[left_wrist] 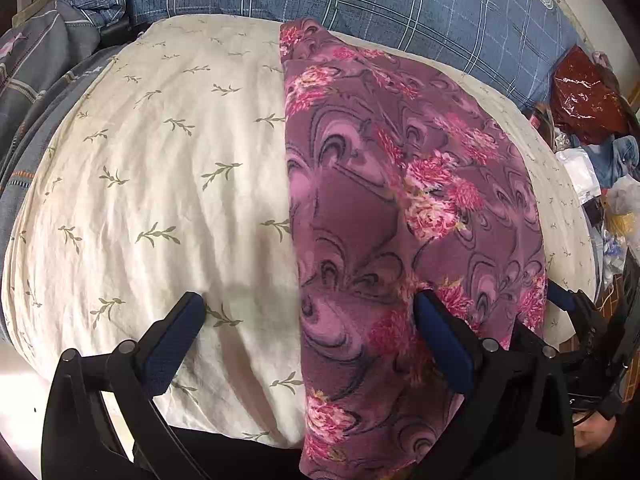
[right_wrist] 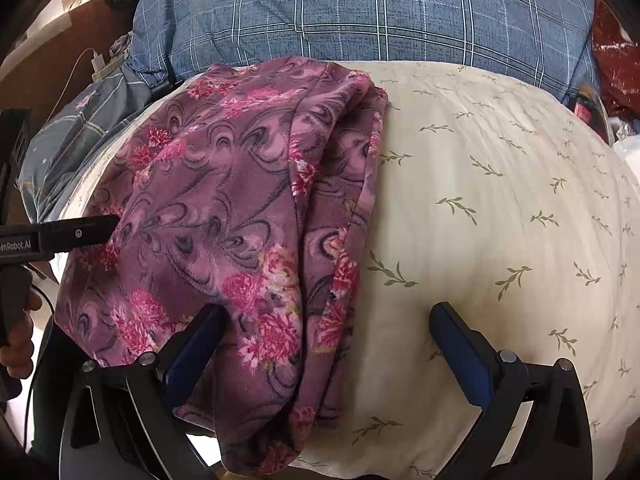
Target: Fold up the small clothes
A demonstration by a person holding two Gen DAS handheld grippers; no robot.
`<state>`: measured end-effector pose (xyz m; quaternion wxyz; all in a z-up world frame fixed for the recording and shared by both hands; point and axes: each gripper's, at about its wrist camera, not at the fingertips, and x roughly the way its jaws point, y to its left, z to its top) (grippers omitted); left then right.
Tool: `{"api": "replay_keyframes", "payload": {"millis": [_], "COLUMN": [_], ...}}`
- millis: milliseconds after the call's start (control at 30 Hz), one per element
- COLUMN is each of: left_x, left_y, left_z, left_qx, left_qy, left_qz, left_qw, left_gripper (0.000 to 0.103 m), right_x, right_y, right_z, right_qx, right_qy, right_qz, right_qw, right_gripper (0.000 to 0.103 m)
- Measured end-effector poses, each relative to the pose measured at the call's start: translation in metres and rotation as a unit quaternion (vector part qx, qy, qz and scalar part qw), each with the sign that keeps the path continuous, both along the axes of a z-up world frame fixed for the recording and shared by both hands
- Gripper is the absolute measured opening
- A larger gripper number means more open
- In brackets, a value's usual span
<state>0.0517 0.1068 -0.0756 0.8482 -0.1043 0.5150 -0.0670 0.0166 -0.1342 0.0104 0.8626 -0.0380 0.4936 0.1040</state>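
Readable writing appears only in the right wrist view: white letters "enRobot.AI" on the black body of the left gripper (right_wrist: 76, 234), which enters from the left edge, with the start of the word cut off. A round emblem on the blue checked quilt (right_wrist: 360, 12) carries marks too small to read.

The garment (left_wrist: 400, 208), a purple cloth with pink flowers and dark swirls, lies folded into a long strip on the cream sheet (left_wrist: 160, 160), which is printed with small green sprigs. Its long axis runs from the near edge of the bed toward the far edge, where the quilt lies; the near end hangs slightly over the near edge. In the left wrist view its straight folded edge runs down the middle of the sheet and the cloth lies to the right of it. In the right wrist view several layered edges (right_wrist: 360, 184) face the bare sheet on the right.

Left gripper (left_wrist: 308, 344): fingers wide apart, one over bare sheet, the other over the cloth, nothing clamped. Right gripper (right_wrist: 328, 352): fingers wide apart, straddling the layered edge near the near end, nothing clamped.

A red plastic bag (left_wrist: 584, 96) lies beyond the right edge of the bed. A hand (right_wrist: 18, 344) holds the left gripper's handle.
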Motion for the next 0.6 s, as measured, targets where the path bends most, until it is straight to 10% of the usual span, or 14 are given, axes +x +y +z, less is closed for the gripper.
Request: {"api": "replay_keyframes", "payload": {"millis": [333,467,600], "left_x": [-0.018,-0.017,-0.02], "left_y": [0.039,0.035,0.027], "left_z": [0.013,-0.005,0.001], "left_qx": [-0.066,-0.083,-0.084], "left_qy": [0.013,0.045,0.043], "left_qz": [0.022,0.034,0.03], "left_qw": [0.9975,0.9949,0.9951], "left_gripper": [0.103,0.103,0.103], "right_x": [-0.006,0.005,0.013], "right_y": [-0.034,-0.029,-0.023], "right_z": [0.049,0.032,0.019], "right_qx": [0.12,0.166,0.161], "right_qy": [-0.028,0.005,0.018], "right_qz": [-0.004,0.015,0.016], "right_qw": [0.992,0.986,0.987], "right_gripper": [0.086,0.043,0.028]}}
